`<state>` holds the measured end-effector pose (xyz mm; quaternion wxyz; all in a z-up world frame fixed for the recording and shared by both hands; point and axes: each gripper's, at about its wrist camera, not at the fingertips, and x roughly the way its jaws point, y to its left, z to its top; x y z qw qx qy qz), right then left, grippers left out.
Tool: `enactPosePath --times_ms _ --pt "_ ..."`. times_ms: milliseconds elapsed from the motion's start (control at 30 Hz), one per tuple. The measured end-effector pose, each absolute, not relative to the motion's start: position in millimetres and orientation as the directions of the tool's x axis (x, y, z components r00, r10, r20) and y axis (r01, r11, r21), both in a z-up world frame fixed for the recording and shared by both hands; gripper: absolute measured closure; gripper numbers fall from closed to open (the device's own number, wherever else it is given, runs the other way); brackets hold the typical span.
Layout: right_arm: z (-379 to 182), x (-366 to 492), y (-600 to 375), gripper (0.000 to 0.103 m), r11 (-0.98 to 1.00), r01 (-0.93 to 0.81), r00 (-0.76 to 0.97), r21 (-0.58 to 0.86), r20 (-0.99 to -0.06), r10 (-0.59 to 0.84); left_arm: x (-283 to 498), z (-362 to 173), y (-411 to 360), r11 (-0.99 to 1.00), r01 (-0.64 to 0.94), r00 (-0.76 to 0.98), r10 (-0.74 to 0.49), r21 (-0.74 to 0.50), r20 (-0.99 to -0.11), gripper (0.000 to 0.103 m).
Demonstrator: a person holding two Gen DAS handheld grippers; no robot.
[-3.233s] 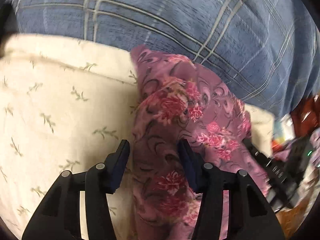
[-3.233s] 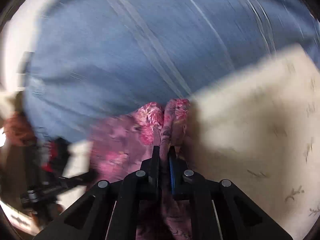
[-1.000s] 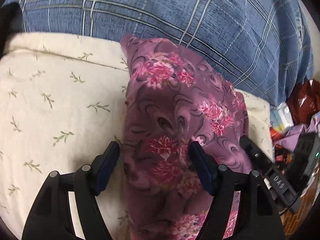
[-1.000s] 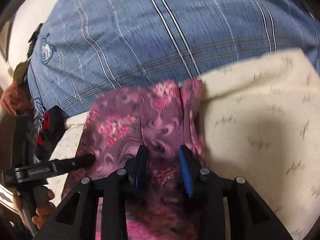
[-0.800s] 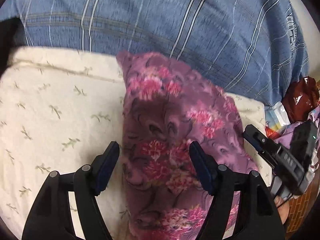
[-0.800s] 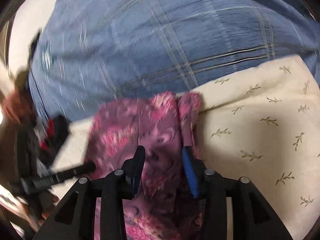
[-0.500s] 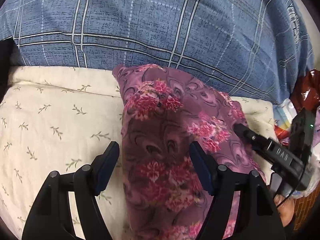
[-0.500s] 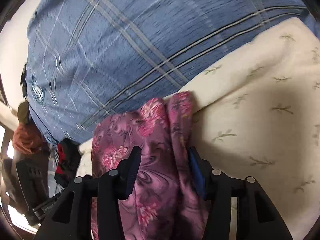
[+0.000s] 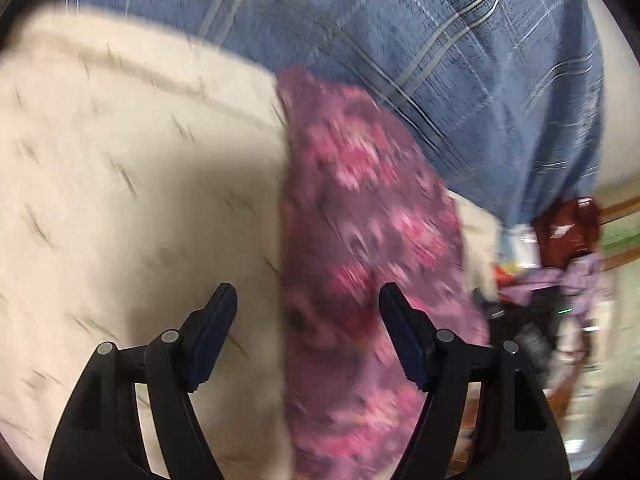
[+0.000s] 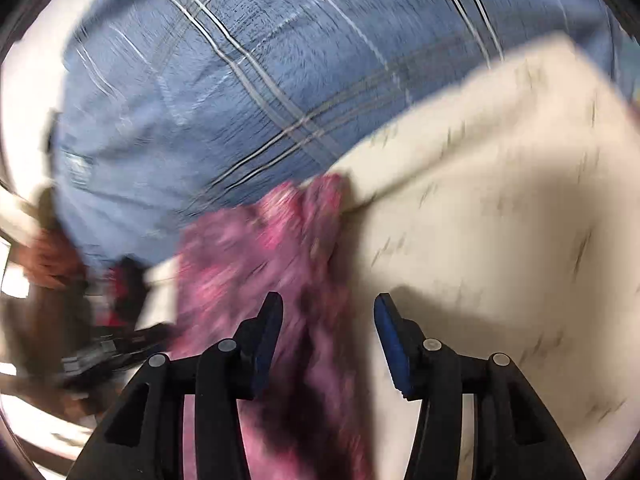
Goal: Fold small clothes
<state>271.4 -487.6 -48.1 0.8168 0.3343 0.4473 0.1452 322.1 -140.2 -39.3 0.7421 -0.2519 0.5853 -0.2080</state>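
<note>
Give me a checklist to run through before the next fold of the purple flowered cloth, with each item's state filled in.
1. Left gripper open: ok, jaws stand wide, pads off the cloth.
2. Right gripper released: ok, jaws have just been opening; the purple flowered cloth lies between them, unpinched.
3. Cloth resting on the cream sheet: ok, it lies as a long strip along the sheet's edge.
4. Cloth flat, no bunching: cannot tell, both views are blurred.
5. Far end clear of the person's blue checked shirt: not ok, it lies against the shirt.
6. Next grip point chosen: cannot tell, the cloth's edges are smeared.
</note>
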Motion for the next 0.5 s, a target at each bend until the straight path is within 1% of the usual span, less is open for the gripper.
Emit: enactPosePath --times_ms 33,67,133,167,200,233,267,300,333,367,400,500 --pt "-55.0 269.3 -484.4 0.044 0.712 0.032 0.542 0.702 -0.611 0.577 319.2 -44.1 -144.3 0.76 0.012 0.217 -0.637 -0.65 -0.74 0.028" --pt "-57.9 264.8 -479.1 0.043 0.683 0.0 0.535 0.73 -0.577 0.617 314.5 -45.0 -151.3 0.747 0.024 0.221 -0.652 -0.665 -0.725 0.021" --pt "-59.7 259.0 -466.9 0.039 0.652 -0.07 0.526 0.755 -0.528 0.667 308.2 -40.6 -170.2 0.754 0.077 0.233 -0.65 -0.653 -0.723 0.019" --pt "-59.3 257.7 -459.6 0.039 0.67 -0.087 0.535 0.738 -0.533 0.656 308.4 -37.8 -179.6 0.771 0.09 0.237 -0.632 -0.631 -0.738 0.019" --pt "-58.7 257.9 -453.0 0.041 0.709 -0.088 0.539 0.7 -0.565 0.625 307.0 -35.0 -187.2 0.799 0.1 0.259 -0.596 -0.593 -0.76 0.023" --pt "-57.6 260.9 -446.5 0.049 0.74 -0.085 0.541 0.667 -0.593 0.597 307.0 -31.2 -193.2 0.819 0.112 0.273 -0.57 -0.562 -0.775 0.031" --pt "-54.7 261.5 -439.3 0.058 0.778 -0.087 0.551 0.623 -0.62 0.558 303.7 -28.1 -196.4 0.841 0.111 0.291 -0.537 -0.529 -0.792 0.049" --pt "-52.3 260.2 -437.6 0.06 0.794 -0.085 0.561 0.602 -0.629 0.538 302.7 -26.1 -195.1 0.846 0.109 0.3 -0.529 -0.522 -0.794 0.066" --pt "-47.0 258.0 -436.3 0.065 0.816 -0.082 0.576 0.572 -0.641 0.507 301.8 -23.5 -190.7 0.839 0.104 0.306 -0.538 -0.535 -0.785 0.073" --pt "-41.7 252.4 -432.7 0.068 0.837 -0.078 0.587 0.541 -0.654 0.477 298.4 -20.5 -183.7 0.828 0.097 0.307 -0.553 -0.553 -0.774 0.079" --pt "-36.5 251.8 -428.7 0.069 0.853 -0.074 0.598 0.517 -0.662 0.453 295.5 -19.4 -172.9 0.815 0.088 0.307 -0.569 -0.572 -0.763 0.081" --pt "-19.9 245.7 -424.3 0.073 0.851 -0.067 0.621 0.521 -0.646 0.444 282.6 -2.5 -160.1 0.81 0.099 0.321 -0.576 -0.578 -0.752 0.081"
